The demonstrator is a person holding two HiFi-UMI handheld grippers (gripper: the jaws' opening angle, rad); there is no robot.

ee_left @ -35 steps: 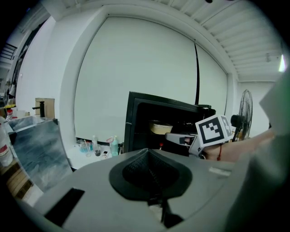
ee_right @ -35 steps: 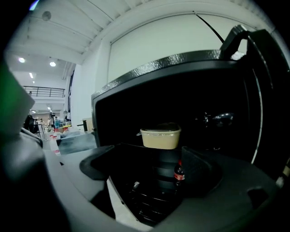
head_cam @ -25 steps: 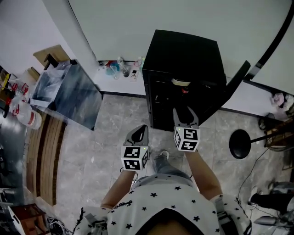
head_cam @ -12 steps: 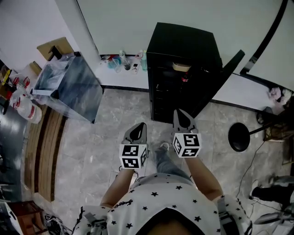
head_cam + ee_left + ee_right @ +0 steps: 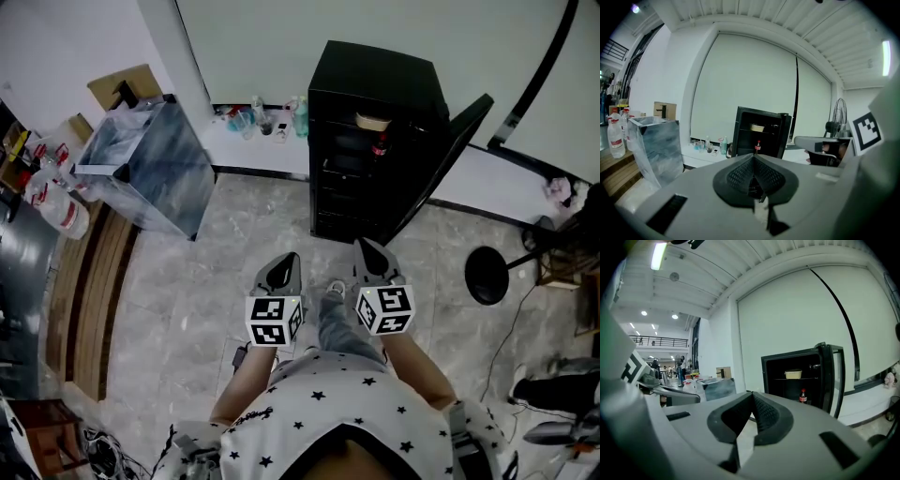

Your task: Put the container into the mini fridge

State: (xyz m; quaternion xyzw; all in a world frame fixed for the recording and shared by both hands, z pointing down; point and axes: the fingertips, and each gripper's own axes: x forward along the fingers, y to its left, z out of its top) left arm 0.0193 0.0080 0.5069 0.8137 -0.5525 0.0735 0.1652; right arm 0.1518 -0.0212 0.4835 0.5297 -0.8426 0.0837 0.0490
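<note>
The black mini fridge [image 5: 375,80] stands by the wall with its door [image 5: 448,155] swung open to the right. A pale container [image 5: 372,120] sits on its top shelf, and a cola bottle [image 5: 379,147] stands on the shelf below. Both grippers hover over the tiled floor well short of the fridge. My left gripper [image 5: 284,263] is shut and empty. My right gripper [image 5: 367,249] is also shut with nothing in it. The left gripper view shows the fridge [image 5: 759,133] and container [image 5: 757,127] beyond the shut left gripper [image 5: 753,157]. The right gripper view shows the container [image 5: 793,374] past the shut right gripper [image 5: 751,405].
A marbled grey box [image 5: 141,173] stands to the left of the fridge. Small bottles [image 5: 258,117] line the white ledge by the wall. More plastic bottles [image 5: 56,211] sit far left. A round black fan base [image 5: 487,281] is on the floor right of the door.
The right gripper's jaws, open near the fridge a second ago, have closed empty. Both grippers have drawn back from the fridge. The container stays on the top shelf.
</note>
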